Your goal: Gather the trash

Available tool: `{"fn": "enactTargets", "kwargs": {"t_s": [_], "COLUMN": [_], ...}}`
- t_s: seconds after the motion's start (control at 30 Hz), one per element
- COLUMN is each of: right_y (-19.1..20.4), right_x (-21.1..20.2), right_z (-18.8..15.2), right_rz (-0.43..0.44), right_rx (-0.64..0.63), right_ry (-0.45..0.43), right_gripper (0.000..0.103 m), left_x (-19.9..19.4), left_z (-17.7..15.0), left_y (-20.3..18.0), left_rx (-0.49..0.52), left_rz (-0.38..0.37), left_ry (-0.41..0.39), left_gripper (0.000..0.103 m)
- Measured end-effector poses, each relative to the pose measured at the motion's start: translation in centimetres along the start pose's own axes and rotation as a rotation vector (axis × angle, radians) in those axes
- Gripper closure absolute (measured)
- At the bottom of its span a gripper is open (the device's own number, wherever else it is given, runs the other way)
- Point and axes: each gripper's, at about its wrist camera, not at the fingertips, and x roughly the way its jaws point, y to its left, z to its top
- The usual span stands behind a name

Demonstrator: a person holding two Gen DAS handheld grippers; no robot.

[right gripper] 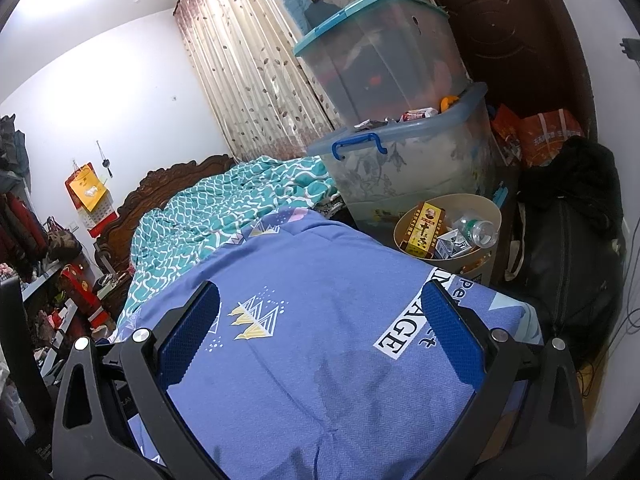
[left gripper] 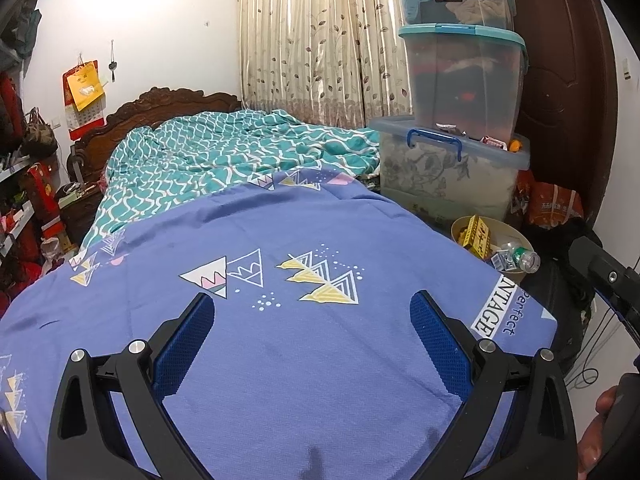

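Both the left gripper [left gripper: 312, 320] and right gripper [right gripper: 320, 312], jaws spread and empty over the blue bedspread [left gripper: 280, 360], face the trash bin [right gripper: 494, 216] lying far right beside the bed, nearer the right gripper.

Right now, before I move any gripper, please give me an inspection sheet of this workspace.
Surface: blue bedsheet with triangle prints, no trash seen on it.
Job's things: beige trash bin beside the bed, holding a yellow box, a plastic bottle and a small carton.
Clutter: stacked storage boxes; black bag on the floor.
Grippers: left gripper and right gripper open, holding nothing.
Cables: thin wires at the right wall.
Surroundings: leaf curtain, brown door.
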Motion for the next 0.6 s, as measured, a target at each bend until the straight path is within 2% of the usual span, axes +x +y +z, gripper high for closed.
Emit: {"fn": "enactTargets", "kwargs": {"t_s": [0.37, 0.47, 0.6], "right_y": [0.17, 0.15, 0.18], "right_x": [-0.04, -0.05, -0.05], "right_z": [-0.04, -0.03, -0.06], "right_rz": [0.000, 0.000, -0.001], "right_rx": [-0.001, -0.001, -0.001], "right_ry": [0.000, -0.001, 0.000], "right_gripper": [0.003, 0.003, 0.003], "left_x": [-0.58, -0.41, -0.40], "left_z": [-0.09, -0.22, -0.36], "left_y": [-0.70, -0.80, -0.57], "left_rx": [0.037, 0.042, 0.039], "left_rz": [0.047, 0.080, 0.079], "left_ry": [-0.012, 0.017, 0.022], "left_gripper": [0.009, 0.009, 0.009]}}
